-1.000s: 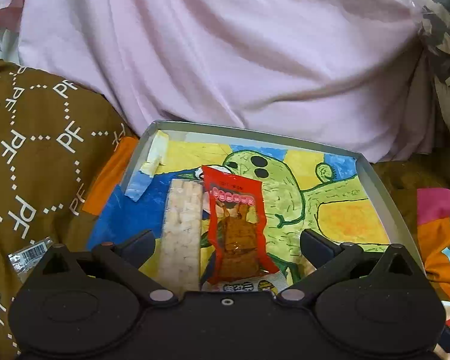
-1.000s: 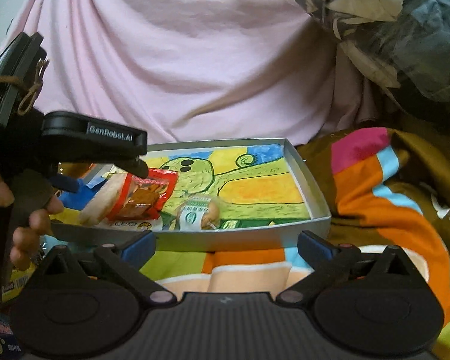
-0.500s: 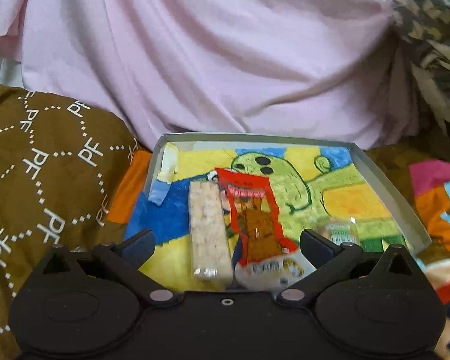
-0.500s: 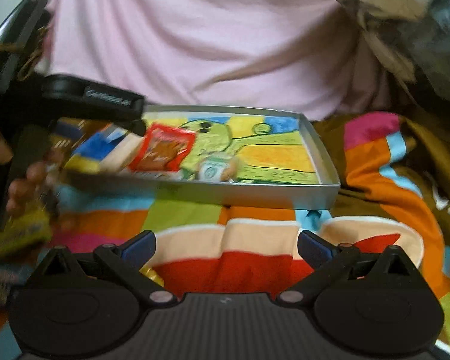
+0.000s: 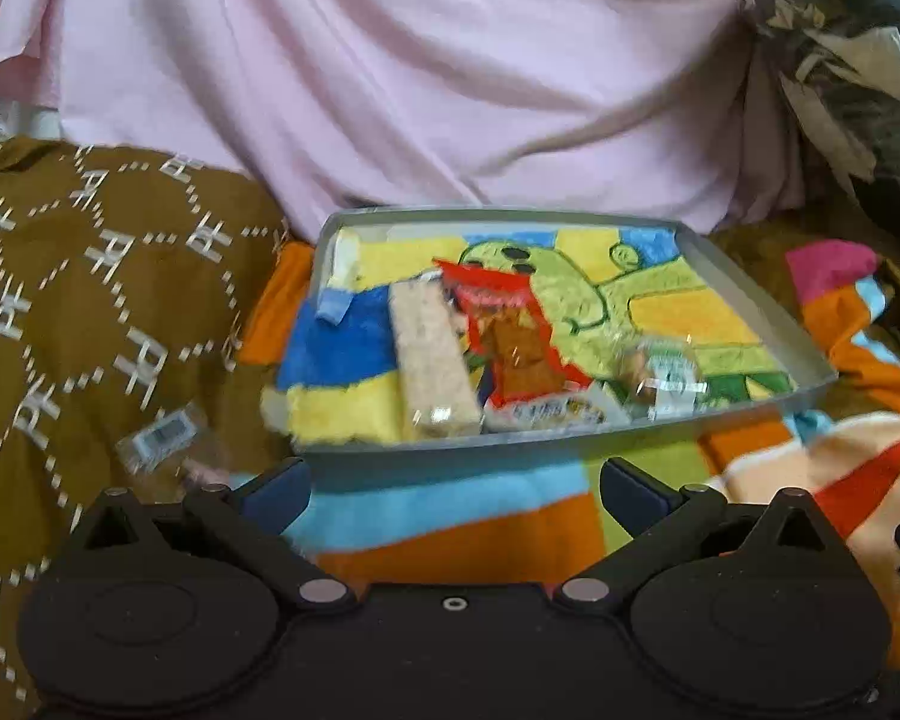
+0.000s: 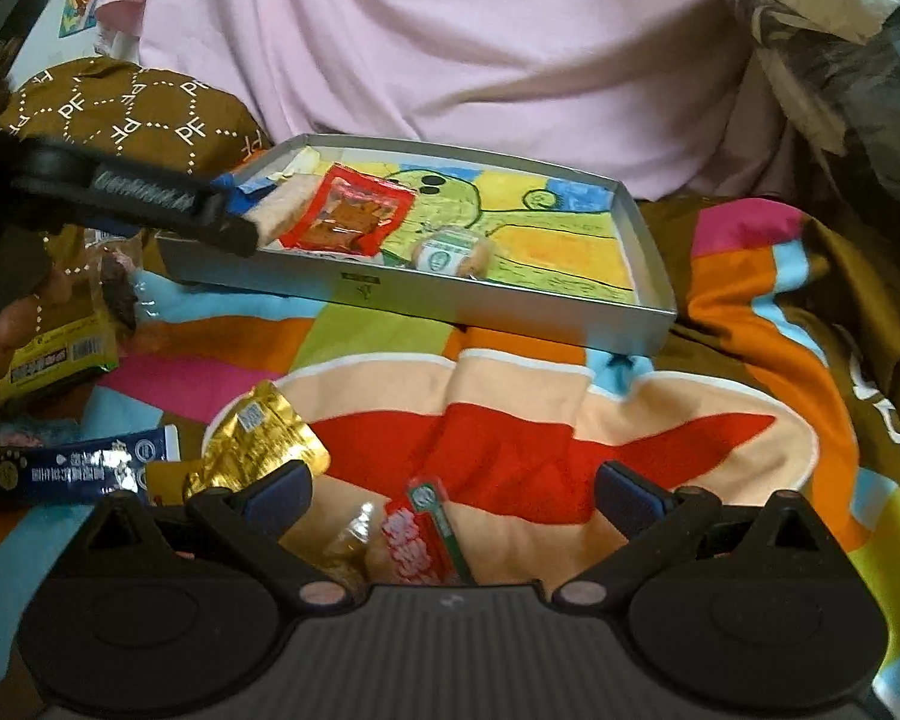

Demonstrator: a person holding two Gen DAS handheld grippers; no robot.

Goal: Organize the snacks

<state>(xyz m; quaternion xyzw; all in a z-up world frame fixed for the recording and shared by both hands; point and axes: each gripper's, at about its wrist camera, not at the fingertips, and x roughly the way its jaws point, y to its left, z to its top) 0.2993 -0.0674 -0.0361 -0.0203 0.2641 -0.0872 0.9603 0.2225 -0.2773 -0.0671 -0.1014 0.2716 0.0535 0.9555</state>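
Observation:
A grey box lid (image 5: 510,435) (image 6: 354,291) with a cartoon drawing inside lies on the colourful blanket. It holds a pale rice bar (image 5: 429,360), a red snack packet (image 5: 510,336) (image 6: 351,216) and a small round green-labelled snack (image 5: 660,369) (image 6: 450,252). My left gripper (image 5: 453,492) is open and empty, just in front of the lid; it also shows in the right wrist view (image 6: 234,228). My right gripper (image 6: 453,492) is open and empty above loose snacks: a gold packet (image 6: 255,444), a red-labelled packet (image 6: 414,546) and a dark blue bar (image 6: 72,471).
A brown patterned cushion (image 5: 90,312) lies left of the lid, with a small clear packet (image 5: 159,438) on it. A yellow-green packet (image 6: 54,354) lies at the left. Pink cloth (image 5: 420,78) rises behind the lid, a dark bag (image 6: 840,42) at the right.
Both grippers have drawn back from the lid. The left gripper, earlier over the bar and red packet, now sits in front of its near wall. Loose snacks have come into the right view.

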